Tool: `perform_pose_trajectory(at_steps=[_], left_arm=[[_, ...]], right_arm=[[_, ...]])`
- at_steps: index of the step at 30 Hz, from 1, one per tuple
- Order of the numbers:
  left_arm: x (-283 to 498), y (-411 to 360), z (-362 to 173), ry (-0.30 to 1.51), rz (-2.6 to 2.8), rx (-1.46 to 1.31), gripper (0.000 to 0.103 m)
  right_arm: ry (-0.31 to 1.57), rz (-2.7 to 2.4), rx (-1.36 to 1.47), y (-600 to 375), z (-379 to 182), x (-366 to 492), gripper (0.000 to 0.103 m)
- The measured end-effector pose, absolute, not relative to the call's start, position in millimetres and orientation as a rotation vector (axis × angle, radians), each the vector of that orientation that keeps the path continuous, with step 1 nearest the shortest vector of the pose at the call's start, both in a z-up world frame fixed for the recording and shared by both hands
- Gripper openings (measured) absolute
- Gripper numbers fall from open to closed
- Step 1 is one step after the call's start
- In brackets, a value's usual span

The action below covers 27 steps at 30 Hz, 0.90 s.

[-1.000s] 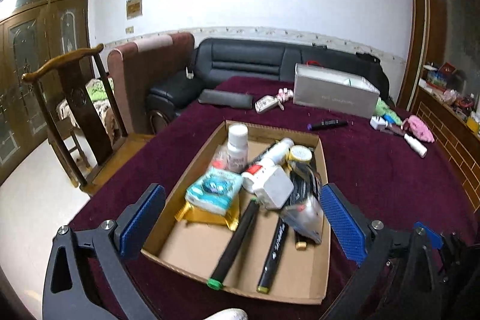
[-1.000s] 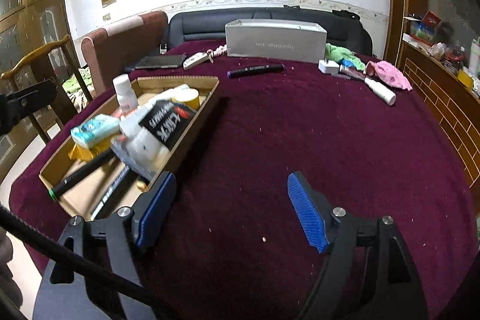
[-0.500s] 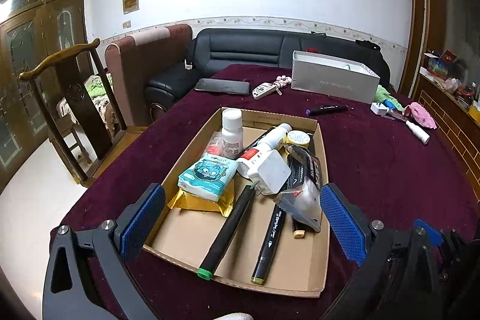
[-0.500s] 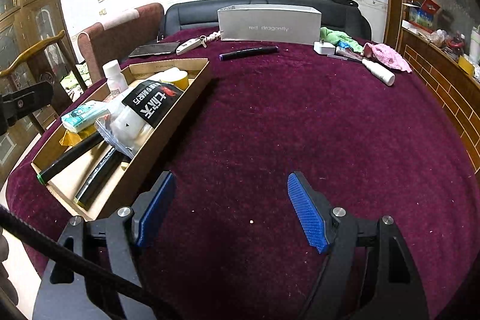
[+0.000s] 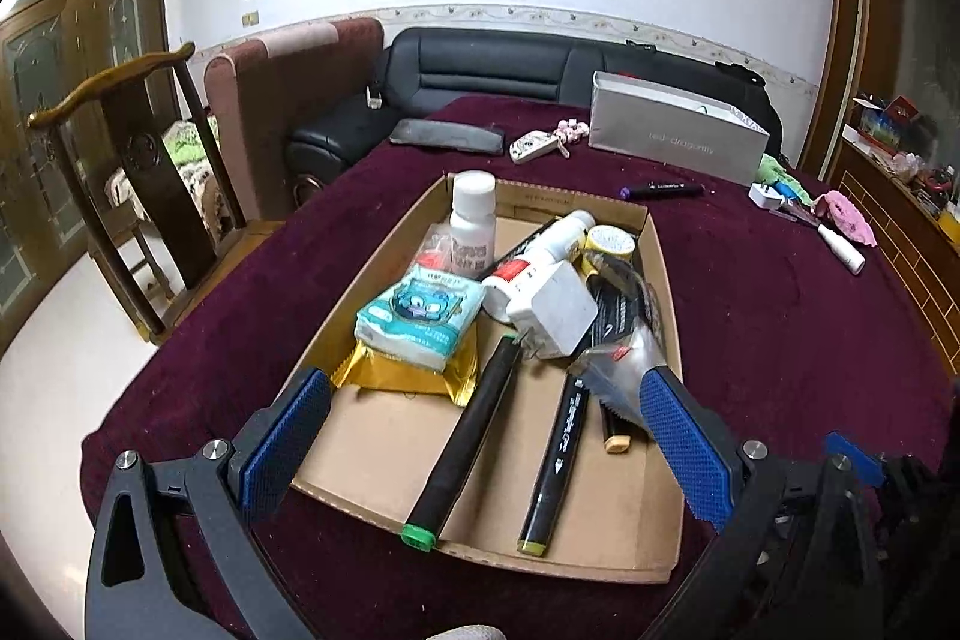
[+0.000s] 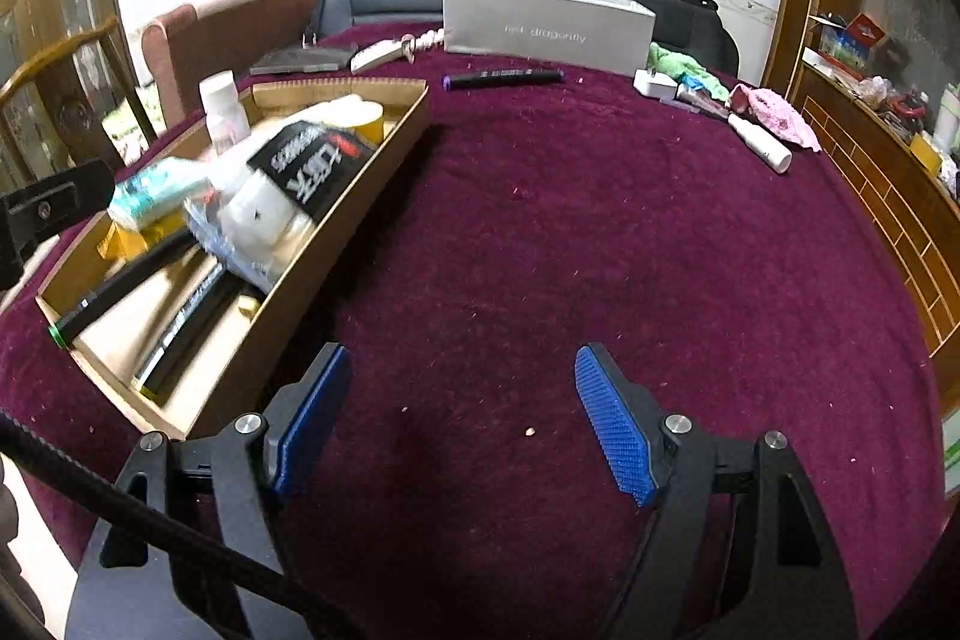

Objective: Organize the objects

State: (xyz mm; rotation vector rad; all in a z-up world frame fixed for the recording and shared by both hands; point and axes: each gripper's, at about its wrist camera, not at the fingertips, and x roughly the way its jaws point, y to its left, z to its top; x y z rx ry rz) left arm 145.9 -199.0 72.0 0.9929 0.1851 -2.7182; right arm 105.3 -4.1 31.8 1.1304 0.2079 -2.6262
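A shallow cardboard tray [image 5: 660,550] sits on the maroon tablecloth. It holds a white pill bottle [image 5: 474,220], a blue tissue pack [image 5: 420,322], a white charger [image 5: 558,310], black markers [image 5: 468,430], a roll of tape [image 5: 611,242] and a plastic bag [image 5: 624,340]. My left gripper [image 5: 480,430] is open and empty, above the tray's near end. My right gripper [image 6: 462,418] is open and empty over bare cloth, to the right of the tray [image 6: 336,232]. A loose purple-capped marker [image 6: 504,77] lies beyond the tray.
A grey box [image 6: 546,22], a white plug [image 6: 654,85], a white tube [image 6: 759,145], a pink cloth [image 6: 774,115] and a green cloth [image 6: 678,64] lie at the table's far side. A dark case [image 5: 447,137] and a key fob [image 5: 534,145] lie far left. A wooden chair [image 5: 120,160] stands left.
Both grippers have shifted slightly; the tray now appears a little lower and nearer in the left wrist view. Both grippers stay open and empty. Objects on the table have not moved.
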Motion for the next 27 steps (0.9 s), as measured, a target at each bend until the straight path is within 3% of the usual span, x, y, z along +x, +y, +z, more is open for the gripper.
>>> perform_pose_trajectory(at_steps=[6,27], left_arm=[[145.1,-210.0,64.7,0.229,-2.709,1.026,0.101],[139.1,-230.6,52.1,0.315,-2.685,1.081,0.101]], right_arm=[[0.322,-2.615,1.121,-21.4,28.5,113.7,0.077],[0.370,-2.579,1.183,-34.2,21.6,107.4,0.077]])
